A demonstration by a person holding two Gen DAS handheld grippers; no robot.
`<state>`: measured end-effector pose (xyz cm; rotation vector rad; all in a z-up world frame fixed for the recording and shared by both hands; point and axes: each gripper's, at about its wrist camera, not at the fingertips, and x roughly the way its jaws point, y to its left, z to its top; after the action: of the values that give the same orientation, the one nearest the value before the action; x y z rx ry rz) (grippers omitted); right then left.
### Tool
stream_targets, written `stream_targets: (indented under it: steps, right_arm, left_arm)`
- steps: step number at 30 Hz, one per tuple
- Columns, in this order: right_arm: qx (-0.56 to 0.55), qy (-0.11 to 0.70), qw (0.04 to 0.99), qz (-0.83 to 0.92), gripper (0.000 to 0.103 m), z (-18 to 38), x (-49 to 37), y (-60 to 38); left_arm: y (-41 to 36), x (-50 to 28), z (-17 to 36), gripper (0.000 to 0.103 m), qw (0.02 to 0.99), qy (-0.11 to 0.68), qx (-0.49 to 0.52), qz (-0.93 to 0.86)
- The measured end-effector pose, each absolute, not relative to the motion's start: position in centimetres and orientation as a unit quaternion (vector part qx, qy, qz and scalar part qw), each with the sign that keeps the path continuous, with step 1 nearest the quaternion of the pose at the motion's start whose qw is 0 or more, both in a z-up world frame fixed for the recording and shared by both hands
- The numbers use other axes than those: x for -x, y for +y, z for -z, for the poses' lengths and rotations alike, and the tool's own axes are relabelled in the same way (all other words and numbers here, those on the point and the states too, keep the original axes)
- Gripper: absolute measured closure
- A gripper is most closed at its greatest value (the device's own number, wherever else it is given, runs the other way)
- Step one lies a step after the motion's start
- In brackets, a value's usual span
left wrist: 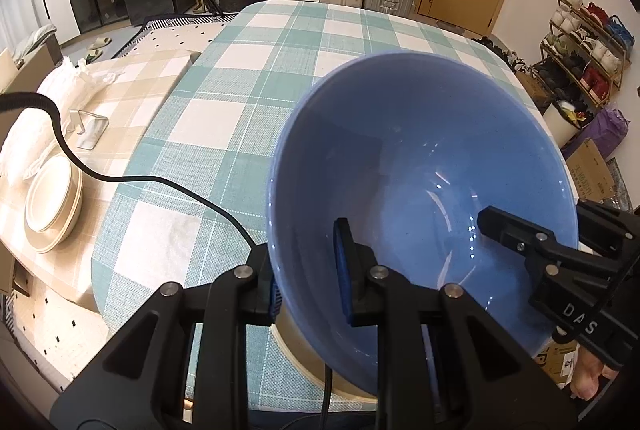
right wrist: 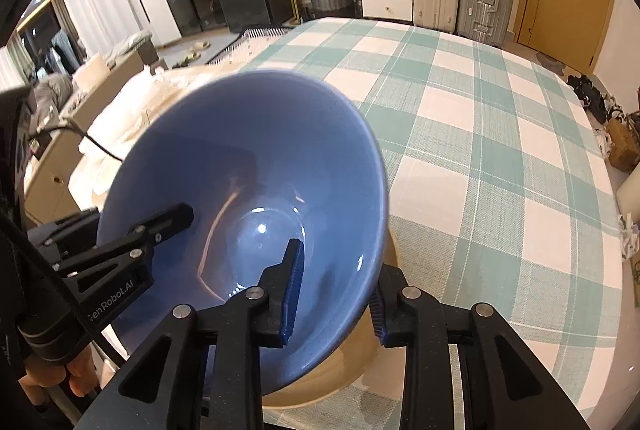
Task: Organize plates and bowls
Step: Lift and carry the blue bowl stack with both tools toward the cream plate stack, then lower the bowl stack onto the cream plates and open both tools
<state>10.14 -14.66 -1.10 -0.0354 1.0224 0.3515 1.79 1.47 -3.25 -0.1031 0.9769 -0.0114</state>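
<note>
A large blue bowl (left wrist: 424, 166) is held by both grippers over the checked tablecloth (left wrist: 256, 78). My left gripper (left wrist: 308, 270) is shut on the bowl's left rim, one finger inside and one outside. My right gripper (right wrist: 336, 286) is shut on the bowl's (right wrist: 248, 158) right rim the same way. Each gripper shows in the other's view: the right one (left wrist: 532, 242) and the left one (right wrist: 132, 242). A cream bowl (right wrist: 332, 370) sits right under the blue bowl, also seen in the left wrist view (left wrist: 304, 354). A stack of cream plates (left wrist: 52, 198) lies on the side table at left.
A beige-checked side table (left wrist: 132, 90) with a white bag (left wrist: 64, 74) and a small clear stand (left wrist: 90, 128) is on the left. A black cable (left wrist: 160, 182) crosses the tablecloth. Suitcases, drawers and a shoe rack stand beyond the table.
</note>
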Motion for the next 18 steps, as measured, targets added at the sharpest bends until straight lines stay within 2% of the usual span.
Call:
stream_targets:
  steps: [6, 10, 14, 18]
  right_arm:
    - [0.006, 0.48, 0.861, -0.166, 0.072, 0.8, -10.2, -15.3]
    - [-0.007, 0.475, 0.864, -0.166, 0.064, 0.5, -10.2, -15.9]
    - [-0.009, 0.472, 0.865, -0.17, 0.064, 0.4, -9.9, -16.0]
    - [-0.016, 0.467, 0.867, -0.175, 0.063, 0.3, -9.7, -16.3]
  left_arm:
    - [1.8, -1.9, 3.2, 0.086, 0.882, 0.467, 0.057, 0.008]
    - [2.1, -2.0, 2.7, 0.086, 0.885, 0.461, 0.059, 0.003]
    - [2.5, -2.3, 2.6, 0.085, 0.887, 0.459, 0.06, 0.002]
    - [2.9, -2.3, 2.6, 0.079, 0.887, 0.456, 0.065, 0.001]
